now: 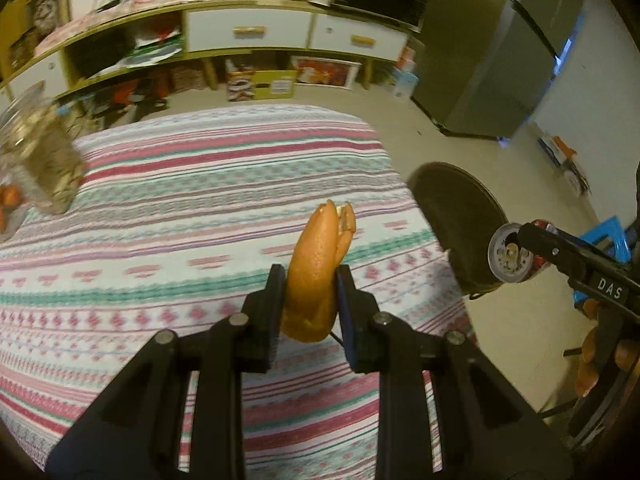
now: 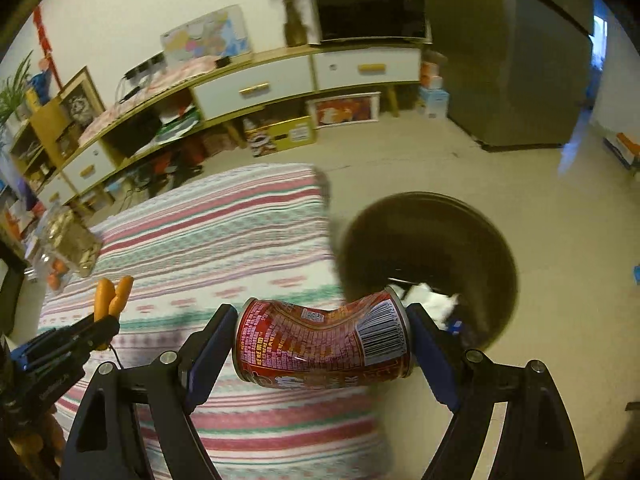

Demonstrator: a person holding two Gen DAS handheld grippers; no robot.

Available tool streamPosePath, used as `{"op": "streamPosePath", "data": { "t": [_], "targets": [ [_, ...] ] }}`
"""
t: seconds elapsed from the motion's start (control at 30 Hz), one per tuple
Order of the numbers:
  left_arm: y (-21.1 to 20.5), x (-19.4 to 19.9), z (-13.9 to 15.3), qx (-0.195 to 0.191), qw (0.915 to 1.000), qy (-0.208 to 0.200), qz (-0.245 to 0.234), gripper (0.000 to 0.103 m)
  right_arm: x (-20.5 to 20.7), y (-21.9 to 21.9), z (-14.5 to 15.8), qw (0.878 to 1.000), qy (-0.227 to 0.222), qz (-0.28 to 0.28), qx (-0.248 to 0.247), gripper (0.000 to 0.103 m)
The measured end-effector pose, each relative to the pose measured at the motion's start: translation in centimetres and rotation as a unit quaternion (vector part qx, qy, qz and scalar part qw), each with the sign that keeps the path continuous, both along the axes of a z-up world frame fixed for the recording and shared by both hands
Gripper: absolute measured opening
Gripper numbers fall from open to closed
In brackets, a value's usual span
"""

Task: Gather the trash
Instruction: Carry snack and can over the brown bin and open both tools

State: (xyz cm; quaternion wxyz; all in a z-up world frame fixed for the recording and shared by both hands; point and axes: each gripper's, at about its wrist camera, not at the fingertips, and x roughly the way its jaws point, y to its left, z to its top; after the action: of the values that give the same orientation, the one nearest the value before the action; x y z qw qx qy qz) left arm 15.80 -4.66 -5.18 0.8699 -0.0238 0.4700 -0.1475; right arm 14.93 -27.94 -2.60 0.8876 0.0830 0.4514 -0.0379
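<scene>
My left gripper (image 1: 311, 300) is shut on an orange peel (image 1: 320, 264) and holds it above the striped tablecloth (image 1: 180, 208). The peel also shows in the right wrist view (image 2: 114, 296), in the left gripper (image 2: 92, 330). My right gripper (image 2: 320, 344) is shut on a dented red drink can (image 2: 324, 344), held sideways over the table's right edge. The can's top shows in the left wrist view (image 1: 510, 258). A round dark trash bin (image 2: 432, 240) stands on the floor right of the table, with white and blue scraps inside; it also shows in the left wrist view (image 1: 452, 208).
A clear jar of nuts (image 1: 40, 160) and small oranges (image 1: 10, 196) sit at the table's left side. A long low cabinet (image 2: 280, 84) with a TV (image 2: 368, 12) lines the far wall. A grey fridge (image 2: 516, 60) stands at the back right.
</scene>
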Motion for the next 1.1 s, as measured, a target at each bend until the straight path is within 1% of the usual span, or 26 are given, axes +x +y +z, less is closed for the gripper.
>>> {"op": "streamPosePath", "data": {
  "t": [0.1,0.17,0.23,0.27,0.37,0.47,0.53,0.6,0.8,0.83,0.9,0.93,1.0,1.03,1.1],
  "targets": [
    [-3.3,0.5,-0.2,0.003,0.9997,-0.001,-0.025,0.027,-0.3,-3.0,-0.2,1.0,-0.001,-0.016,-0.008,0.086],
    [-5.3,1.2,-0.6,-0.019,0.9991,0.014,-0.034,0.027,-0.5,-5.2,-0.5,0.999,0.002,-0.035,-0.006,0.086],
    [-7.4,1.9,-1.2,-0.04,0.9978,0.03,-0.045,0.027,-0.6,-7.2,-1.1,0.999,0.008,-0.052,0.007,0.086],
    [-8.6,2.3,-1.5,-0.043,0.9972,0.034,-0.051,0.027,-0.6,-7.9,-1.4,0.998,0.01,-0.057,0.012,0.086],
    [-13.0,3.5,-2.4,-0.031,0.996,0.034,-0.077,0.027,-0.3,-10.1,-2.2,0.997,0.016,-0.074,0.028,0.086],
    [-16.3,4.5,-3.0,-0.026,0.9947,0.035,-0.094,0.027,0.0,-12.1,-2.9,0.995,0.016,-0.088,0.041,0.086],
    [-18.2,5.0,-3.3,-0.014,0.9941,0.026,-0.105,0.028,0.2,-13.3,-3.4,0.994,0.018,-0.094,0.044,0.086],
    [-19.7,5.4,-3.5,-0.005,0.9935,0.021,-0.112,0.028,0.2,-14.3,-3.9,0.994,0.021,-0.1,0.042,0.086],
    [-21.7,6.5,-5.0,-0.01,0.9916,0.031,-0.125,0.029,-0.1,-16.9,-5.8,0.99,0.031,-0.122,0.065,0.086],
    [-22.0,6.6,-5.2,-0.011,0.991,0.033,-0.129,0.032,-0.1,-17.3,-6.1,0.989,0.033,-0.124,0.067,0.086],
    [-22.0,6.8,-5.6,-0.014,0.99,0.042,-0.134,0.045,-0.3,-17.7,-6.6,0.988,0.038,-0.13,0.069,0.086],
    [-21.9,6.8,-5.7,-0.008,0.9912,0.043,-0.125,0.061,-0.3,-18.0,-6.8,0.988,0.039,-0.132,0.069,0.086],
    [-21.4,6.6,-5.5,0.002,0.994,0.032,-0.104,0.078,-0.1,-18.2,-7.0,0.987,0.042,-0.136,0.071,0.086],
    [-20.9,6.3,-5.1,0.007,0.9952,0.023,-0.094,0.081,0.0,-18.3,-7.1,0.987,0.042,-0.137,0.072,0.086],
    [-20.3,6.1,-4.7,0.025,0.9963,0.016,-0.08,0.082,0.2,-18.3,-7.3,0.987,0.044,-0.135,0.071,0.086]
  ]
}}
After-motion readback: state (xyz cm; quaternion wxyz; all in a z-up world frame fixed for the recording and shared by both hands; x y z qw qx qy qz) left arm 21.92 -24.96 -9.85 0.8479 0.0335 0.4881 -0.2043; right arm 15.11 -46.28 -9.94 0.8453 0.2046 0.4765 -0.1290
